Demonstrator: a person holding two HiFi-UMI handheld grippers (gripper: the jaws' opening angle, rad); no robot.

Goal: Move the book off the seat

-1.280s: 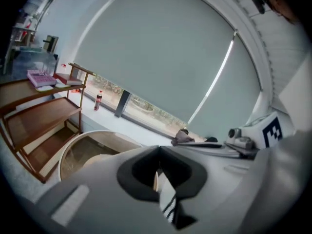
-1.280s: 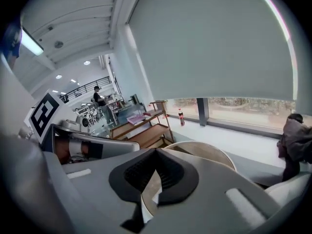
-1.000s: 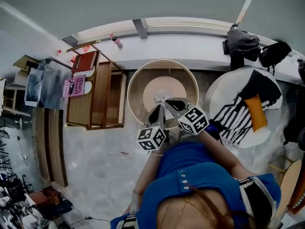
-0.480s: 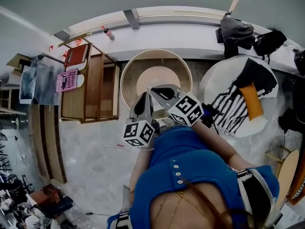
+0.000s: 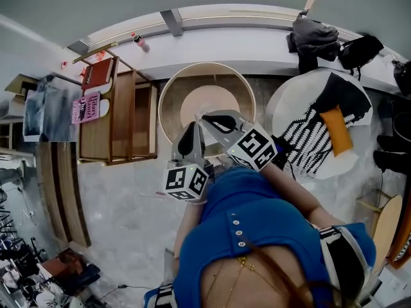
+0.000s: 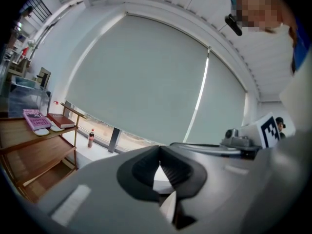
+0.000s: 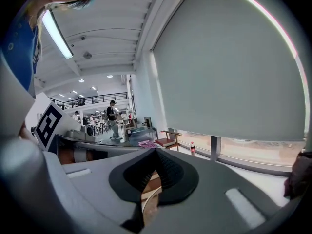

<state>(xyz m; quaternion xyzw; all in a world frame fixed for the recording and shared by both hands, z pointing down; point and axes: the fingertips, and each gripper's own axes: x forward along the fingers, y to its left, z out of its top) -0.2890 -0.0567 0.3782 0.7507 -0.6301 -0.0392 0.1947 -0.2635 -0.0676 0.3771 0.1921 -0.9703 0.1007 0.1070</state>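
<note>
Red book (image 5: pixel 99 74) on wooden shelf (image 5: pixel 122 117), well left of left gripper (image 5: pixel 192 128) and right gripper (image 5: pixel 207 119), both clenched empty. Round seat (image 5: pixel 168 101) beneath them; marble floor (image 5: pixel 122 204).

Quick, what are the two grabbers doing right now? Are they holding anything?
Left gripper: closed, holding nothing.
Right gripper: closed, holding nothing.

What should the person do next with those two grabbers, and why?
Probably swing the left gripper toward the red book on the wooden stand and open its jaws. Both it and the right gripper are shut, empty and well away from any book.
</note>
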